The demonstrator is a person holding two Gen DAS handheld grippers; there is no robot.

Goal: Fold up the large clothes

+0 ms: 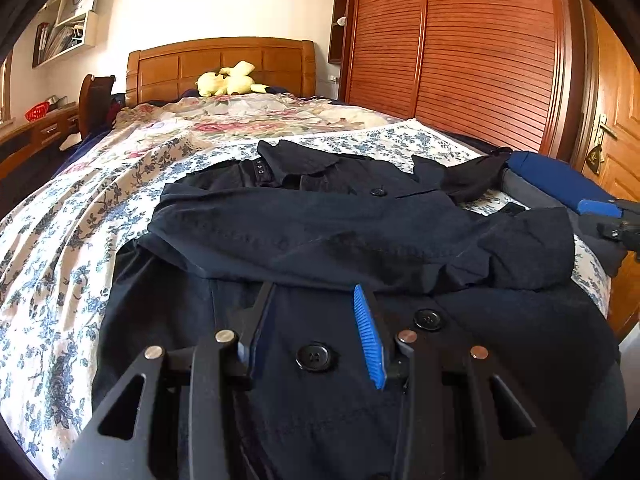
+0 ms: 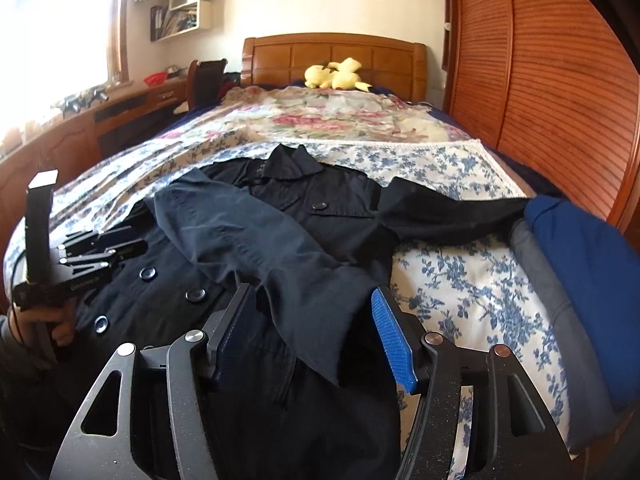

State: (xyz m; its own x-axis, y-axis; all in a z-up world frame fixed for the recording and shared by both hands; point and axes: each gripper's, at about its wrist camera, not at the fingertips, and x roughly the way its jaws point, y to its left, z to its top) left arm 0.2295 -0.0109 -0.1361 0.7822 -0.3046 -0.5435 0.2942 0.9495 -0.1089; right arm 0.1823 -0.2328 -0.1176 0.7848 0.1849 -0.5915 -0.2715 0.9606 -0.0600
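A dark navy coat (image 1: 320, 236) with large black buttons lies face up on the floral bedspread (image 1: 60, 240). One sleeve (image 2: 256, 240) is folded across its chest, and the other sleeve (image 2: 452, 212) stretches out to the right. My left gripper (image 1: 312, 294) hovers low over the coat's front, open, with a button showing between its fingers and no cloth pinched. My right gripper (image 2: 313, 294) is open with the folded sleeve's cuff (image 2: 320, 320) lying loose between its fingers. In the right wrist view the left gripper (image 2: 100, 248) appears at the left, held by a hand (image 2: 44, 324).
Folded blue and grey clothes (image 2: 580, 248) lie at the bed's right edge. A yellow plush toy (image 2: 336, 74) sits by the wooden headboard (image 2: 332, 52). A slatted wooden wardrobe (image 2: 560, 80) stands close on the right, and a desk (image 2: 80, 128) runs along the left under the window.
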